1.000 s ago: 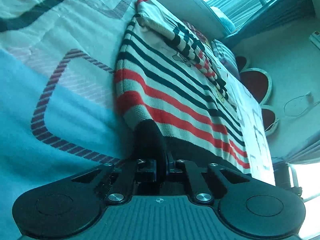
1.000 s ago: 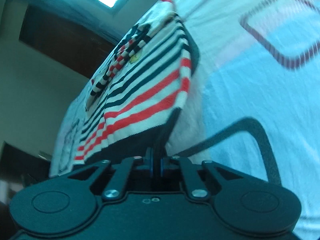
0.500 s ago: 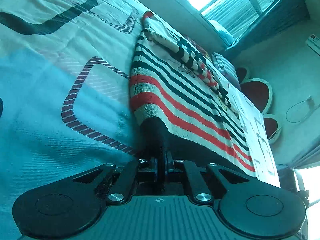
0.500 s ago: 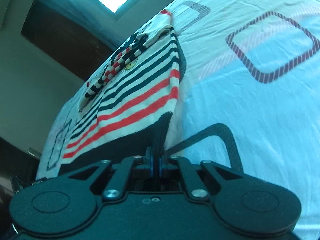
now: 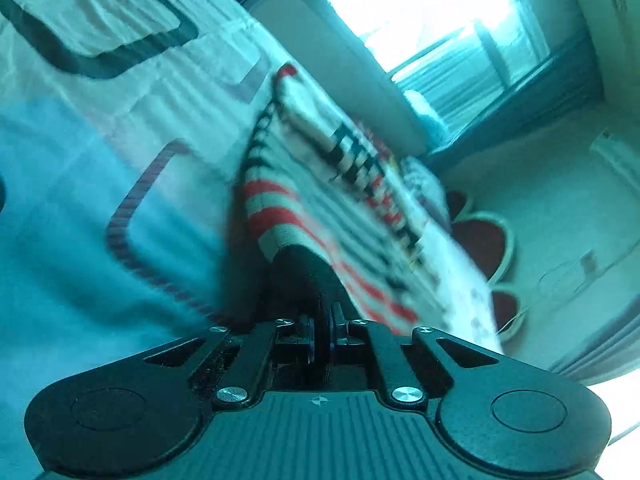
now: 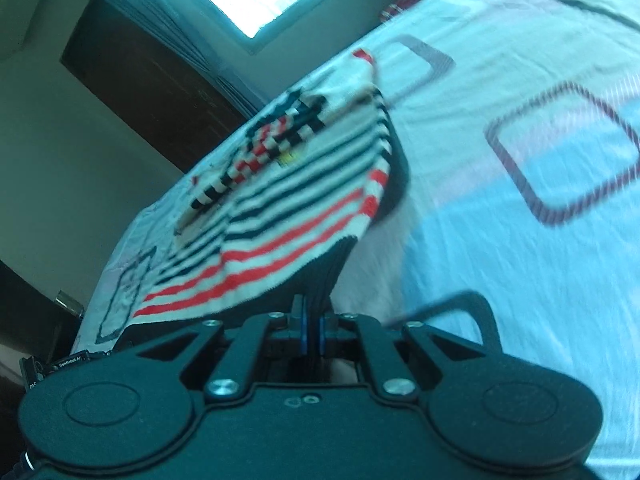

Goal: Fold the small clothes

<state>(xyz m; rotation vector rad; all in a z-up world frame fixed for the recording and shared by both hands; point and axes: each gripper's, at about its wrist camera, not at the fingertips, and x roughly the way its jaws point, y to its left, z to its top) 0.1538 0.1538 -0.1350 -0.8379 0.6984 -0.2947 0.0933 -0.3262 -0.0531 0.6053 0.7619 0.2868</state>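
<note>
Vs a second ago: striped sweater (image 5: 320, 208) hem now lifted off the bedsheet (image 5: 80, 200), both views motion-blurred. Left gripper (image 5: 320, 320) jaws clamped tight on the dark hem band at one corner; right gripper (image 6: 312, 316) likewise pinches the other corner. Sweater's far end rests on the bed, sleeves folded across. Window (image 5: 420, 12) beyond, dark door (image 6: 140, 80) behind; nothing blocks the sweater.

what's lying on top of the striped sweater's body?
A folded-in sleeve with dark and red bands lies across the striped sweater, near a small yellow motif. Whatever sits under the sleeve is covered. Below the sweater is the patterned bedsheet.
</note>
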